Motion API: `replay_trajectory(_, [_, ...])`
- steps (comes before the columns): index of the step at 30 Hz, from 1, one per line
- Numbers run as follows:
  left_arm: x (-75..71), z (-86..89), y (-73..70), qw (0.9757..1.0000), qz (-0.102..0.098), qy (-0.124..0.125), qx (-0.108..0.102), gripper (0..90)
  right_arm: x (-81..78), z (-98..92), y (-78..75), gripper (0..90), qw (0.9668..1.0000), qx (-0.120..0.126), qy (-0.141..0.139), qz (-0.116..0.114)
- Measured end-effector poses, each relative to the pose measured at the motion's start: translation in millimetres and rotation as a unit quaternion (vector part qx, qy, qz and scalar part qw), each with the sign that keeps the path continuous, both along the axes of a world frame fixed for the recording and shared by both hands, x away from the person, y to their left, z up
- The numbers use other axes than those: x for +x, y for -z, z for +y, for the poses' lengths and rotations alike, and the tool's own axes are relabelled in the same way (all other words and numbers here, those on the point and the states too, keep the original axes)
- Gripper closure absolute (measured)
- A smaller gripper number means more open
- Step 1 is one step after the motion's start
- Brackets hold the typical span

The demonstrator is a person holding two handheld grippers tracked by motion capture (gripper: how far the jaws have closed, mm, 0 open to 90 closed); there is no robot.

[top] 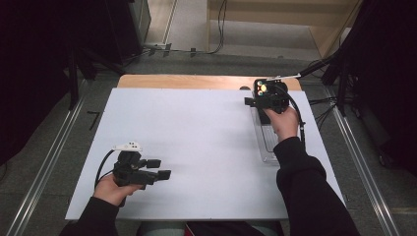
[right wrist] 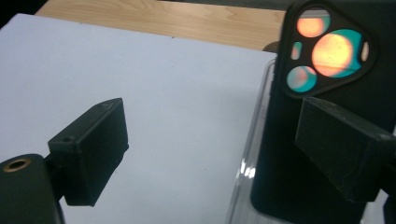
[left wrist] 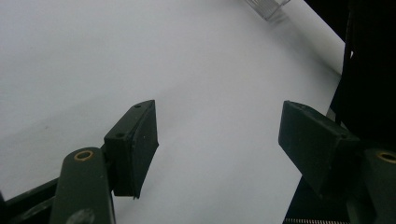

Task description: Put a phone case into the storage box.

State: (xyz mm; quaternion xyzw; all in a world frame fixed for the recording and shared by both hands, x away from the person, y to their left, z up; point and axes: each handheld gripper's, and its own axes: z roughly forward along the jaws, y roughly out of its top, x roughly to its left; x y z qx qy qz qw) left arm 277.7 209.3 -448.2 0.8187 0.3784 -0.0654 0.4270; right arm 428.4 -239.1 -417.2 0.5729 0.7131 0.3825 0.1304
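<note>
Right gripper (right wrist: 210, 154) spread, nothing held, beside black phone (right wrist: 322, 112) standing in clear tray (top: 265, 142). Left gripper (left wrist: 217, 140) released, idle. Next, probably: jaws straddle phone, clamp.

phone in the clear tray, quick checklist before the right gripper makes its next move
1. Right gripper jaws open: ok.
2. Black phone centred between the jaws: not ok; it sits behind one jaw, and the other is over the bare white board.
3. Phone seated flat in the clear tray: cannot tell.
4. Pads clear of the camera lenses: ok.
5. Left gripper open, empty, away from the tray: ok.
</note>
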Motion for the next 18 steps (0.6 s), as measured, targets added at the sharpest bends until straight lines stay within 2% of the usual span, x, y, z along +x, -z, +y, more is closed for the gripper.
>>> replay_trajectory(3, [1.0, 0.7, 0.2, 1.0, 0.002, -0.002, 0.0, 28.5, -4.3, 6.6, -1.3, 8.1, 1.0, -0.002, -0.005, 0.003])
replay_trajectory(6, [1.4, 1.3, 0.4, 1.0, 0.002, -0.002, -0.001, 28.5, -7.4, 13.3, -1.9, 8.3, 0.9997, 0.002, -0.022, 0.006])
replay_trajectory(8, [1.3, 1.3, 0.7, 1.0, 0.003, -0.003, -0.001, 28.5, -10.5, 17.7, -2.3, 14.8, 0.9996, 0.001, -0.028, 0.006])
replay_trajectory(18, [1.9, 1.7, 0.6, 1.0, 0.003, 0.0, -0.003, 28.5, -25.1, 31.7, 1.3, 15.1, 0.9971, 0.012, -0.074, 0.01])
